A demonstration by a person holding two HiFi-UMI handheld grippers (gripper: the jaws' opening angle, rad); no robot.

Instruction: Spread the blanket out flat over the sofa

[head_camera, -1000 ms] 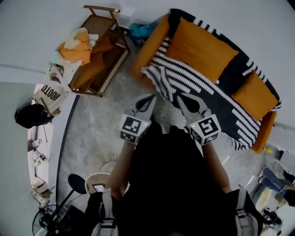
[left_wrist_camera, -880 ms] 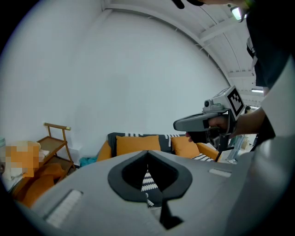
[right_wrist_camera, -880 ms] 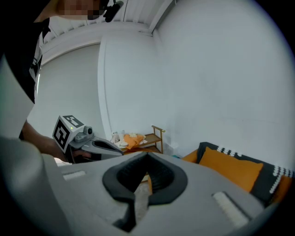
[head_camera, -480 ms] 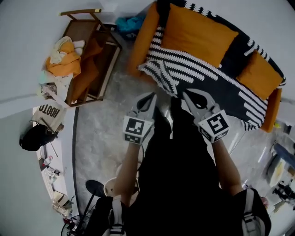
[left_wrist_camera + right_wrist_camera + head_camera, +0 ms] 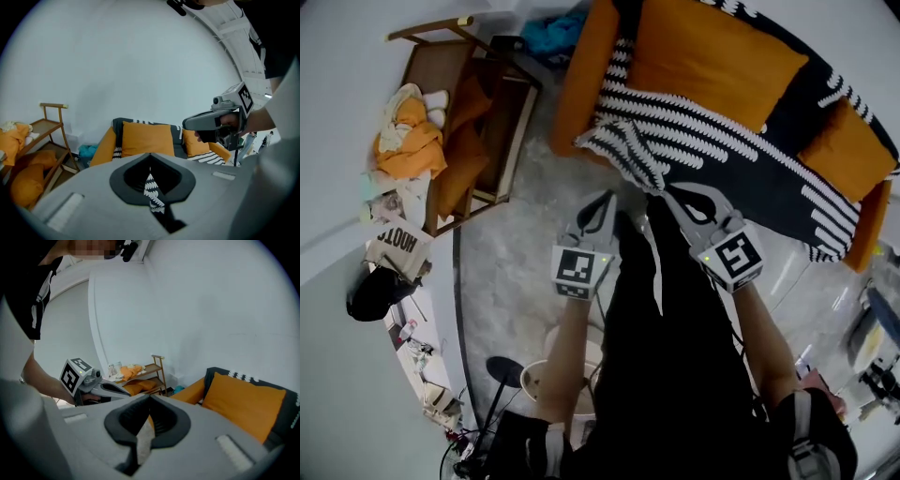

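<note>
Black-white blanket [image 5: 703, 141]: bunched on sofa [image 5: 577, 84], closer than a second ago.
Left tongs [image 5: 607, 197]: closed, empty, near blanket.
Right tongs [image 5: 667, 193]: closed, empty, just beside blanket.

The sofa [image 5: 579, 89] is orange and runs slantwise across the upper right of the head view, its near arm at upper centre; a big orange cushion [image 5: 712, 56] and a smaller cushion [image 5: 846, 150] lean on its back. The blanket [image 5: 741, 159] – black with white knitted stripes – covers the seat from arm to arm and climbs the backrest behind the cushions; it is not flat – the end by the near arm is rumpled and doubled over, spilling off the front edge, where the left gripper [image 5: 605, 200] and right gripper [image 5: 672, 194] each pinch cloth.
</note>
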